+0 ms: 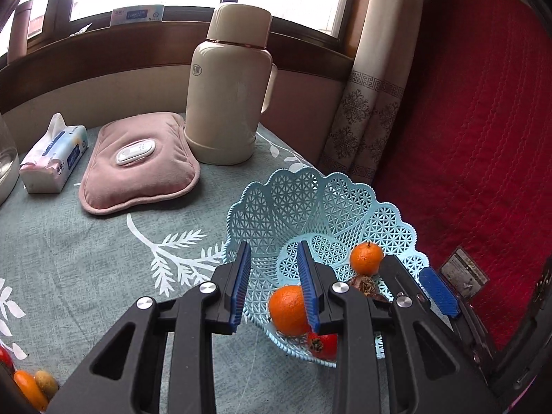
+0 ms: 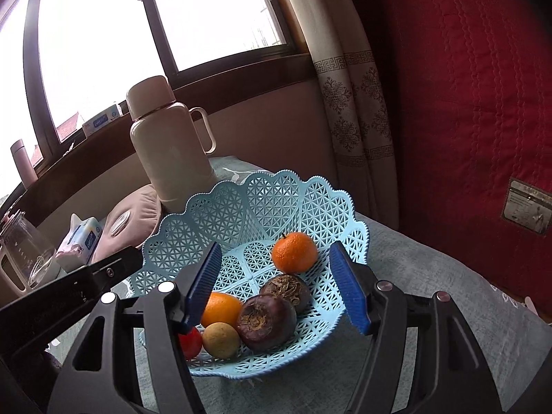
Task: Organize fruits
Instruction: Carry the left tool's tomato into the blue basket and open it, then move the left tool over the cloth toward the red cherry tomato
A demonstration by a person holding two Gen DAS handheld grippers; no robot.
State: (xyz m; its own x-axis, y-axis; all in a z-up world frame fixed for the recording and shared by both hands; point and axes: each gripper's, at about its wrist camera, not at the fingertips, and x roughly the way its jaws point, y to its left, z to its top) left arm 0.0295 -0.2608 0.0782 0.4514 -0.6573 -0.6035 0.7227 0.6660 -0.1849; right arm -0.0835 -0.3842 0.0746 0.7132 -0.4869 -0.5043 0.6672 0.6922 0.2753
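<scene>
Green desk (image 1: pixel 69 241) by a window holds a blue basket (image 2: pixel 241 203). Six fruits (image 2: pixel 265 321) lie inside the basket. Right tongs (image 2: pixel 275 247) hang open over the basket, holding nothing. Left tongs (image 1: pixel 274 246) show a small gap beside the basket's near rim, empty. More fruit (image 1: pixel 31 386) lies well left of the basket.

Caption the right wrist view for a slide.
Open right gripper over blue basket holding six fruits.
</scene>
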